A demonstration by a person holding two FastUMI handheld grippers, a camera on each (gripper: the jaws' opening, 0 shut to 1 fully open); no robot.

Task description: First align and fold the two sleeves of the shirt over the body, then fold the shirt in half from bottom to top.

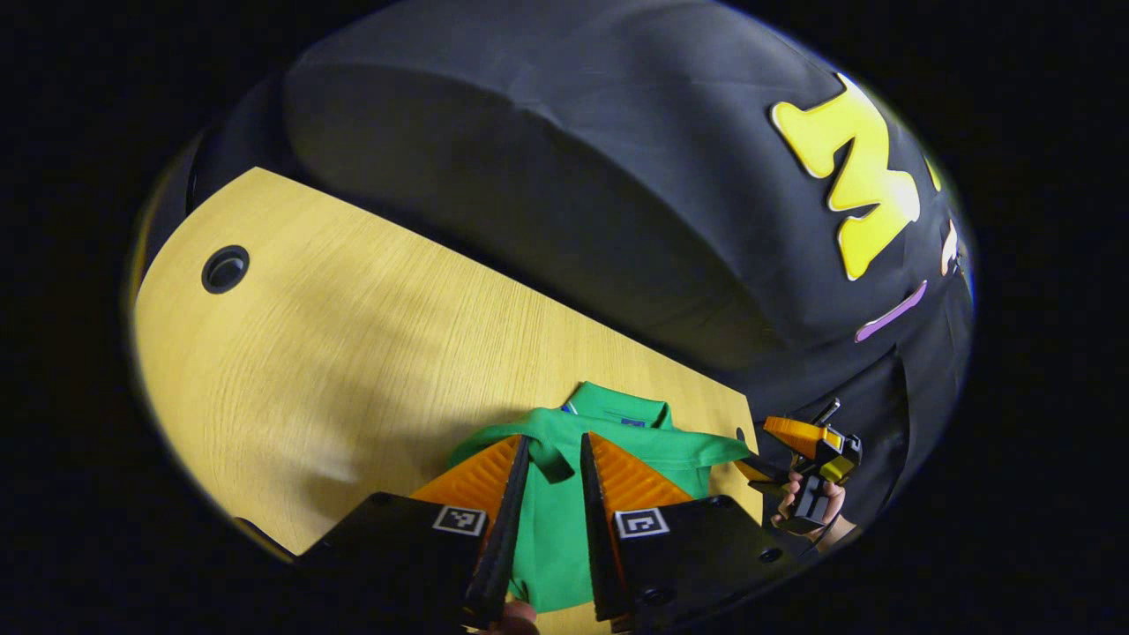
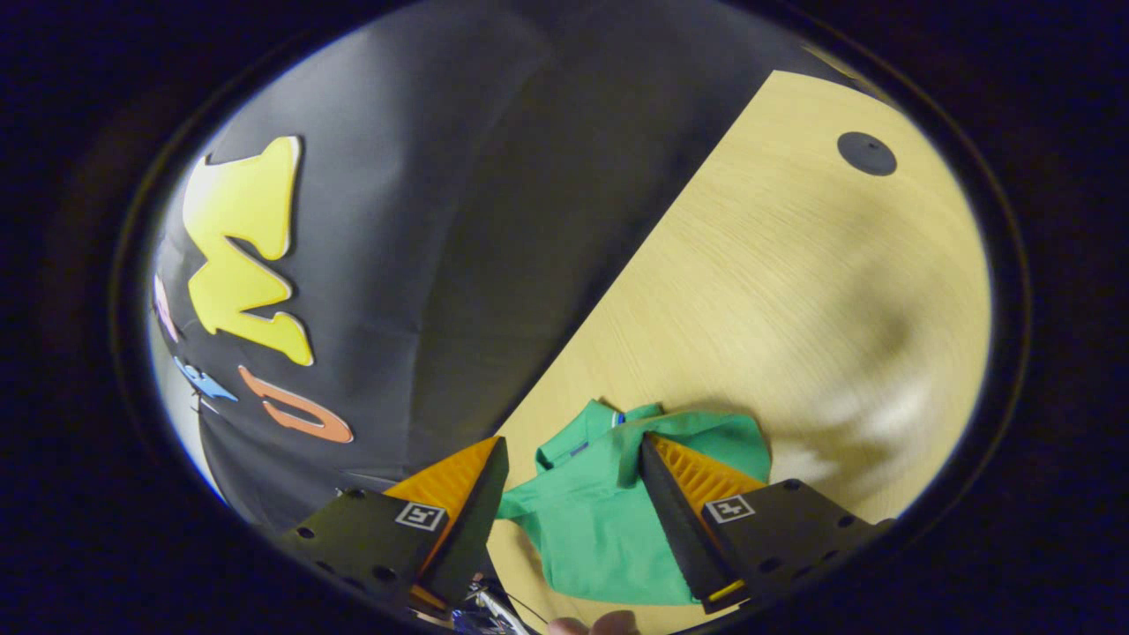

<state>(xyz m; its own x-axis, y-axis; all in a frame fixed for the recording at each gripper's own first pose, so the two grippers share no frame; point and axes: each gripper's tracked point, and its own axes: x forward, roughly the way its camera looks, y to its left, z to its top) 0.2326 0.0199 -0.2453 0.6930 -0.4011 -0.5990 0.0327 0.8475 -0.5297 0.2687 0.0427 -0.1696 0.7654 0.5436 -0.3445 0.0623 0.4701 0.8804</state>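
Readable markings: none legible.
Square black-and-white coded tags (image 1: 459,519) fixed on the finger mounts of the left gripper (image 1: 554,529) and right gripper (image 2: 573,520); pattern only, no characters. Small blue neck label (image 1: 631,422) inside the shirt (image 1: 564,494) collar, too small to read.

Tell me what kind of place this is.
Probably a staged recording booth, not a home: a black cloth wall behind a bare wooden table, with one green shirt laid out for folding.

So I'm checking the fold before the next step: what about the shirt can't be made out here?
- Left gripper view: the shirt's bottom hem is cut off by the edge; the left claw covers both sides.
- Right gripper view: the right claw hides the far sleeve; the hem is cut off.
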